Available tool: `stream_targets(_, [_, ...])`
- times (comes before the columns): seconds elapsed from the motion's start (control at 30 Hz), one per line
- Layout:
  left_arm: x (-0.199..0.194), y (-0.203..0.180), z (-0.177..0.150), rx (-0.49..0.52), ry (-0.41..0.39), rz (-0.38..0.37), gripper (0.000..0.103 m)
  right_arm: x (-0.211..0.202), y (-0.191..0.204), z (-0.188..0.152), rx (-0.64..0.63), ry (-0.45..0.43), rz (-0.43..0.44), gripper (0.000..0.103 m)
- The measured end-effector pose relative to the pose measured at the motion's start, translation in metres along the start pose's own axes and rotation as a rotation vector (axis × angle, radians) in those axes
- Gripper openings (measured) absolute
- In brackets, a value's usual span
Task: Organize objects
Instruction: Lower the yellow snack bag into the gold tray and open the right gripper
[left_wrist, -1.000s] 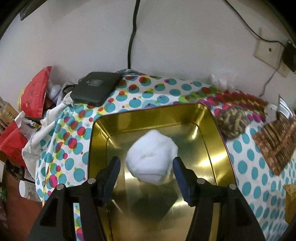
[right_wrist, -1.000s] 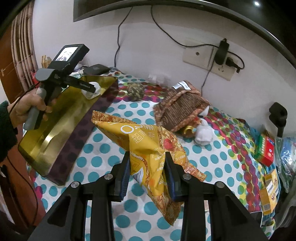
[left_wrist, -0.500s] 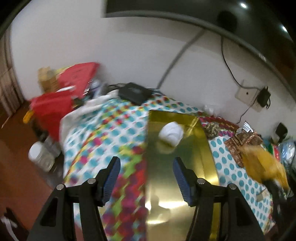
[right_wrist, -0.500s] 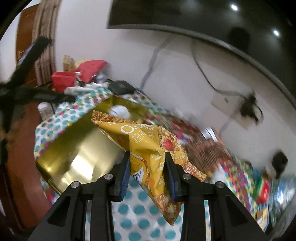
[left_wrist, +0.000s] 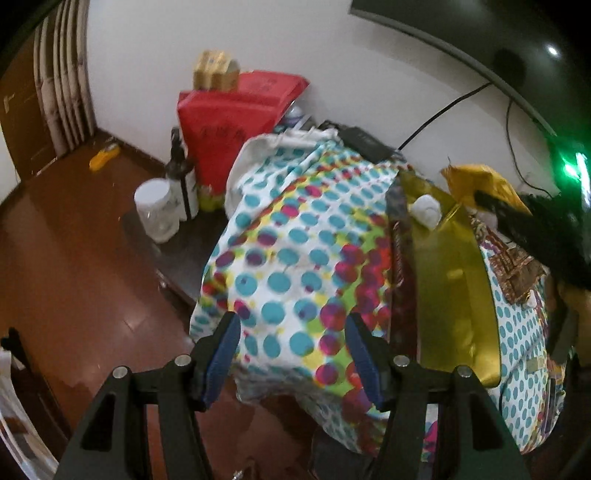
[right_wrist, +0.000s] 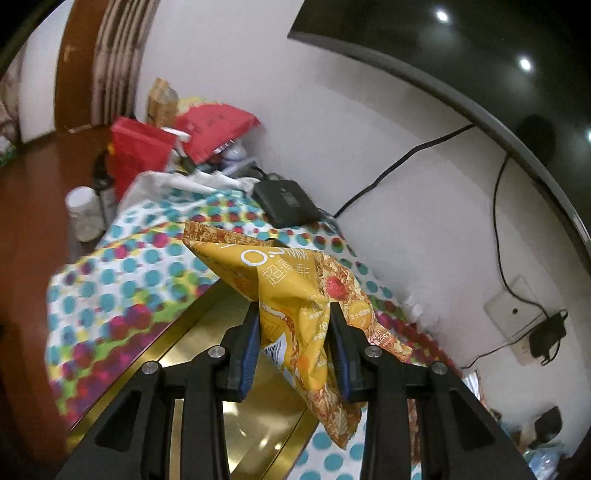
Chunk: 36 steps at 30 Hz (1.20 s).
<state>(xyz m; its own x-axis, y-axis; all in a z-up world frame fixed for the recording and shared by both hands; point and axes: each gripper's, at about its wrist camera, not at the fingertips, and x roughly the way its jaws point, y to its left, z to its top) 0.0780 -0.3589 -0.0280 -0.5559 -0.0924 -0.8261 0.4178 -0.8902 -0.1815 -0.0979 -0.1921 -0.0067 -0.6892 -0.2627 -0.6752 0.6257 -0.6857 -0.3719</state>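
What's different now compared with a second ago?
The open left gripper has pulled back from the white ball lying in the shiny gold tray and now hangs over the dotted tablecloth. The right gripper has carried the yellow snack bag over the tray, still clamped on it.

Crumpled yellow snack bag (right_wrist: 295, 295) above gold tray (right_wrist: 207, 354), white wad (left_wrist: 426, 215) inside
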Motion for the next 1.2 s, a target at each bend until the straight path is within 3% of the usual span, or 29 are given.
stream_targets(0.1, [0.006, 0.008, -0.004, -0.03, 0.019, -0.024, 0.06, 0.027, 0.007, 0.008, -0.043, 0.026, -0.087, 0.032])
stream_targets(0.23, [0.01, 0.006, -0.007, -0.038, 0.031, -0.028, 0.06, 0.057, 0.01, 0.012, -0.043, 0.067, -0.116, 0.032])
stream_targets(0.47, [0.023, 0.003, -0.01, -0.053, 0.065, -0.054, 0.06, 0.084, 0.014, 0.007, 0.016, 0.14, -0.072, 0.032])
stream_targets(0.73, [0.026, -0.004, -0.011, -0.051, 0.074, -0.07, 0.06, 0.082, 0.017, 0.0, 0.051, 0.144, -0.025, 0.036])
stream_targets(0.87, [0.027, -0.007, -0.012, -0.047, 0.084, -0.071, 0.06, 0.077, 0.025, -0.008, 0.055, 0.14, 0.009, 0.059])
stream_targets(1.0, [0.027, -0.008, -0.015, -0.054, 0.091, -0.074, 0.06, 0.067, 0.038, -0.013, -0.02, 0.11, -0.028, 0.066])
stream_targets(1.13, [0.025, -0.01, -0.017, -0.056, 0.085, -0.073, 0.06, 0.054, 0.043, -0.021, -0.053, 0.103, -0.01, 0.067])
stream_targets(1.2, [0.025, -0.012, -0.017, -0.055, 0.086, -0.075, 0.06, 0.051, 0.045, -0.025, -0.065, 0.108, 0.006, 0.072])
